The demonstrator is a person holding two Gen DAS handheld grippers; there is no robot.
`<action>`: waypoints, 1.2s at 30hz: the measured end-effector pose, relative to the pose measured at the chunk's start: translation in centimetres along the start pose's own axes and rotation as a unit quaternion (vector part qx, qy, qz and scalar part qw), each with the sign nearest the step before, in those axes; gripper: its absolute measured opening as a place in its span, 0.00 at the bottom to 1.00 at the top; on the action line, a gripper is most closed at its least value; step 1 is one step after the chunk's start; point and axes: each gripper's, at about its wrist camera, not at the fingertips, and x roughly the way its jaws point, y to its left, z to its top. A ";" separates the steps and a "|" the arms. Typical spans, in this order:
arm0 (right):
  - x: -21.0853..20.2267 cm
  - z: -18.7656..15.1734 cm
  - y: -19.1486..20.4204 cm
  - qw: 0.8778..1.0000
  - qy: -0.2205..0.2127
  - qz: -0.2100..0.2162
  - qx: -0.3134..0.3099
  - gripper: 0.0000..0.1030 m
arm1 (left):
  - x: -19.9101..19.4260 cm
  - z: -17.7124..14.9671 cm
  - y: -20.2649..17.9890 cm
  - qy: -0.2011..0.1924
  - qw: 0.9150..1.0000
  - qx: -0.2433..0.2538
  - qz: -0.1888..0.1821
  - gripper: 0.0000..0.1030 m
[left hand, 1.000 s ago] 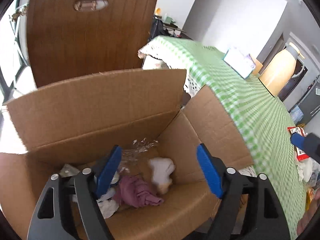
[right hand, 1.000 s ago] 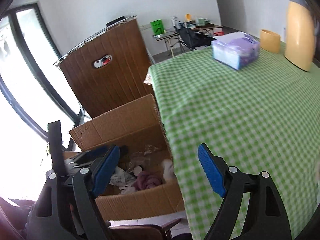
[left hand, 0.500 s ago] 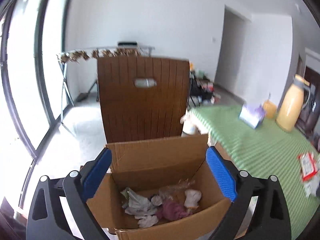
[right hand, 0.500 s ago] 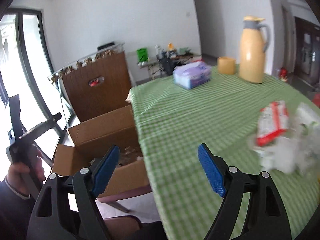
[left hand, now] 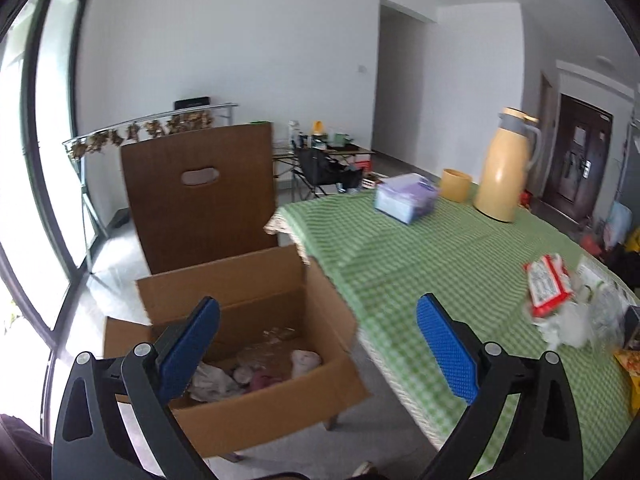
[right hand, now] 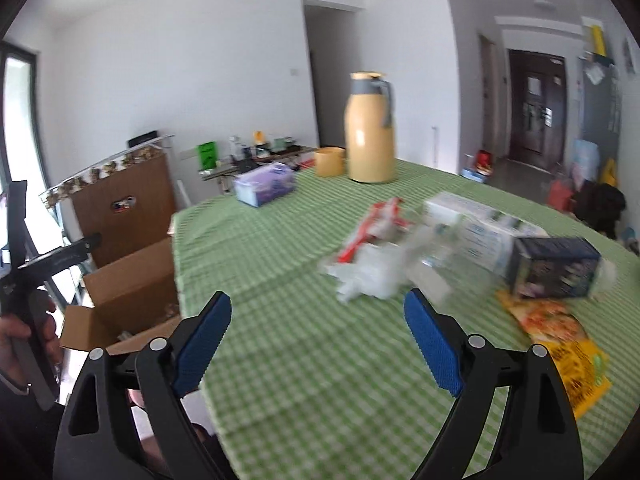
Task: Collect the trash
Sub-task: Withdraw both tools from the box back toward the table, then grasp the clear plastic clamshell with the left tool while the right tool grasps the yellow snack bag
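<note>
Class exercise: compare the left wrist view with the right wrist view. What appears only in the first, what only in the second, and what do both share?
Only the left wrist view looks into the cardboard box, showing crumpled trash inside.

Only the right wrist view shows the dark blue box, the yellow wrapper, and a hand holding the other gripper.

Both show the green checked tablecloth, yellow jug, tissue pack, red-and-white packet and brown chair back.
</note>
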 end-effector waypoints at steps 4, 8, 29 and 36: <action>-0.3 -0.9 -2.9 0.999 0.002 -0.019 0.030 0.82 | -0.4 -0.4 -3.0 -0.006 1.000 0.014 -0.022 0.93; -0.6 -1.5 -5.7 0.998 0.003 -0.040 0.053 0.82 | -0.7 -1.3 -5.9 -0.004 0.998 0.037 -0.043 0.93; -4.4 -6.1 -18.8 0.964 0.074 -0.236 0.094 0.82 | 1.0 -7.4 -24.0 0.068 0.954 0.161 -0.244 0.93; -2.0 -7.2 -24.6 0.954 0.108 -0.230 0.161 0.82 | 1.4 -8.9 -30.2 0.082 0.923 0.227 -0.300 0.93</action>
